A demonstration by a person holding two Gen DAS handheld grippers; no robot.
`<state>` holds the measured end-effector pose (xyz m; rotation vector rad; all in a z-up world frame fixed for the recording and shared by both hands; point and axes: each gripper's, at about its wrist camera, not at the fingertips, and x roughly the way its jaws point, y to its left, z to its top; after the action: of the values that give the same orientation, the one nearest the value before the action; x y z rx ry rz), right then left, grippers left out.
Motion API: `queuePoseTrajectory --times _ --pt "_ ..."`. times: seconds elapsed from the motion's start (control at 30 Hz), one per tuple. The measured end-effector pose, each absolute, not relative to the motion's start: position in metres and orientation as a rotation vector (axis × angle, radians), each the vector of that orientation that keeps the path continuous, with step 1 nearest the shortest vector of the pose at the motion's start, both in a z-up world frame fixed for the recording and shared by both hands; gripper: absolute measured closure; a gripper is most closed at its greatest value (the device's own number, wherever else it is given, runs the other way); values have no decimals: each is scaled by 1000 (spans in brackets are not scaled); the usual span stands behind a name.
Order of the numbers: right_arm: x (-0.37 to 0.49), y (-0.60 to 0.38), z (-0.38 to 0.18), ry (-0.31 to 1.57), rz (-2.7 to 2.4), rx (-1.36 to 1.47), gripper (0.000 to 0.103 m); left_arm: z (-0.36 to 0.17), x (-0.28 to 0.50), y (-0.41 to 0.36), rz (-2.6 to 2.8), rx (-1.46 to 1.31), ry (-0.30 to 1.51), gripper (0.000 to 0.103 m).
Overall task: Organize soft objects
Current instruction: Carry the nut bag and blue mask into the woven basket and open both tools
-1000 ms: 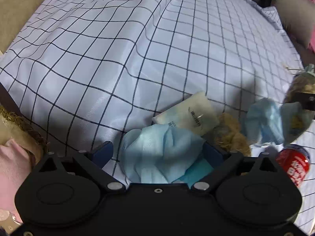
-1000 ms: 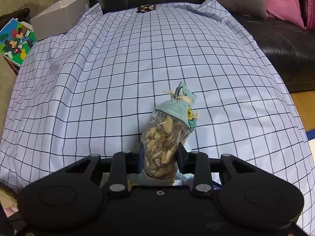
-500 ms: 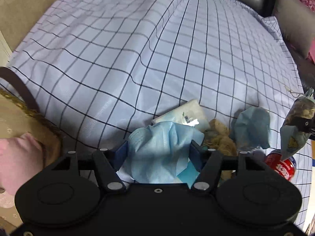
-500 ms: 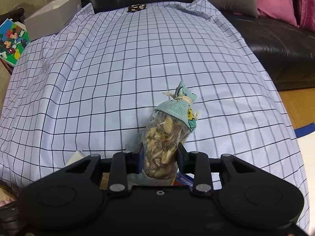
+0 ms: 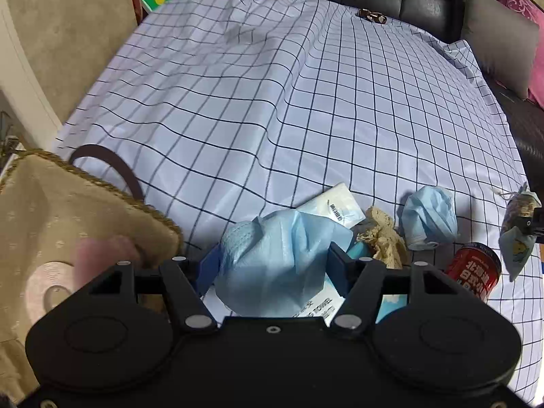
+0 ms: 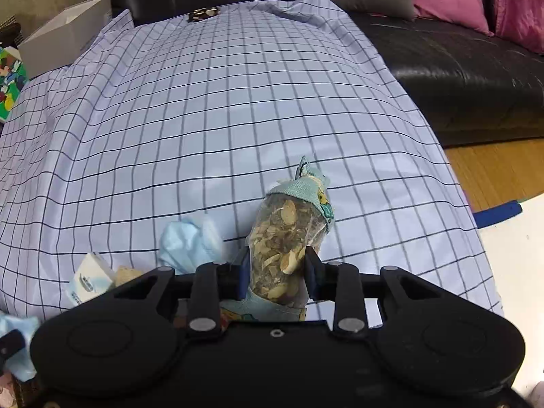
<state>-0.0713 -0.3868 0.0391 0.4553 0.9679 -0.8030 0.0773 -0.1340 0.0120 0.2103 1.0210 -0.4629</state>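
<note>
My left gripper (image 5: 272, 265) is shut on a crumpled light blue face mask (image 5: 278, 258) and holds it above the checked cloth (image 5: 272, 102). My right gripper (image 6: 277, 268) is shut on a clear sachet of dried petals with a teal cloth top (image 6: 289, 231); the sachet also shows at the right edge of the left wrist view (image 5: 518, 224). A second crumpled blue mask (image 5: 428, 221) lies on the cloth, also in the right wrist view (image 6: 190, 241). A white tissue pack (image 5: 333, 207) and a beige lace scrap (image 5: 382, 234) lie beside it.
A tan fabric basket (image 5: 68, 210) with a brown handle stands at the left, with a pink item inside. A red can (image 5: 472, 272) stands at the right. A black sofa (image 6: 459, 68) with pink cushions lies beyond the cloth. A white box (image 6: 68, 34) sits far left.
My left gripper has lifted and pulled back with the mask, toward the basket, which now fills more of the left side. My right gripper has risen slightly with the sachet.
</note>
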Motion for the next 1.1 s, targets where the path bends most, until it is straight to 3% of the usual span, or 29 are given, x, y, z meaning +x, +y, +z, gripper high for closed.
queuePoseTrajectory --times 0.63,1.1 --pt "-122 -411 3 1116 -789 517 73 40 43 -110 -460 193 1001 42" --pt "-147 -330 4 1217 -445 600 73 55 53 -53 -313 166 946 42"
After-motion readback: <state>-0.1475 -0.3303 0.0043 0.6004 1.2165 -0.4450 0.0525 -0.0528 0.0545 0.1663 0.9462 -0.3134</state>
